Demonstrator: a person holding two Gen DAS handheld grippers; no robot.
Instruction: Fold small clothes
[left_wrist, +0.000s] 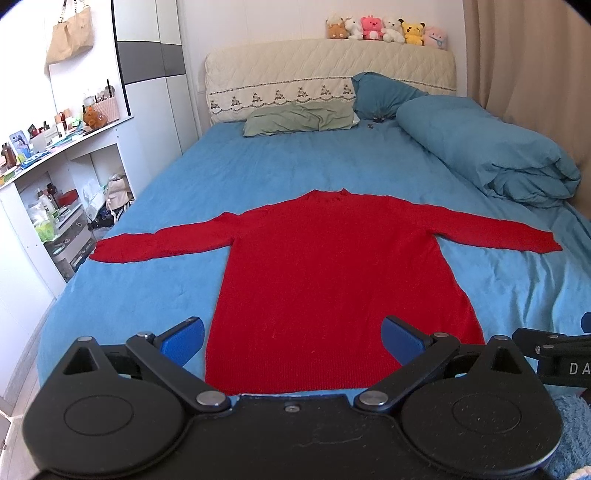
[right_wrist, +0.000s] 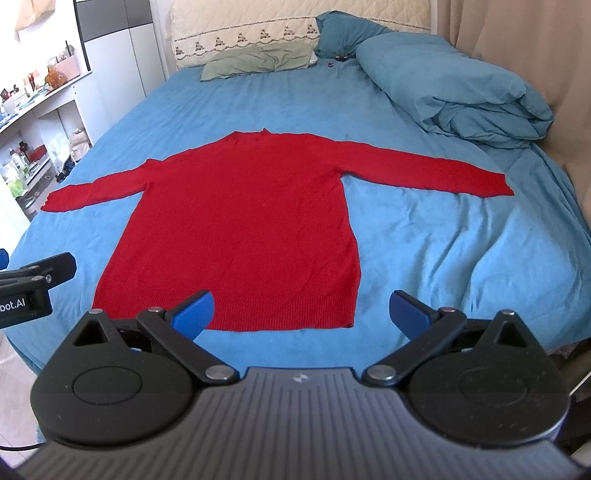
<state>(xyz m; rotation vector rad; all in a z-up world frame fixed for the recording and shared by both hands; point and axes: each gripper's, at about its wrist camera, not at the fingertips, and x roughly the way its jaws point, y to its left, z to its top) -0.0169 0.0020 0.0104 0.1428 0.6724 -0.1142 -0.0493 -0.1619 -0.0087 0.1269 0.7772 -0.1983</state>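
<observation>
Blue-sheeted bed (left_wrist: 258, 173): carries all items you work on. Rolled blue duvet (left_wrist: 491, 147) along its right edge, twd head end. Red sweater (left_wrist: 332, 277): flat, sleeves spread out to both sides, hem at foot edge, collar twd headboard (left_wrist: 295, 70). Green pillow (left_wrist: 299, 118) at head edge. Your left gripper (left_wrist: 293, 336): over hem, blue fingers wide apart, holding nothing. Your right gripper (right_wrist: 301, 310): over hem's right corner, fingers wide apart, holding nothing.
</observation>
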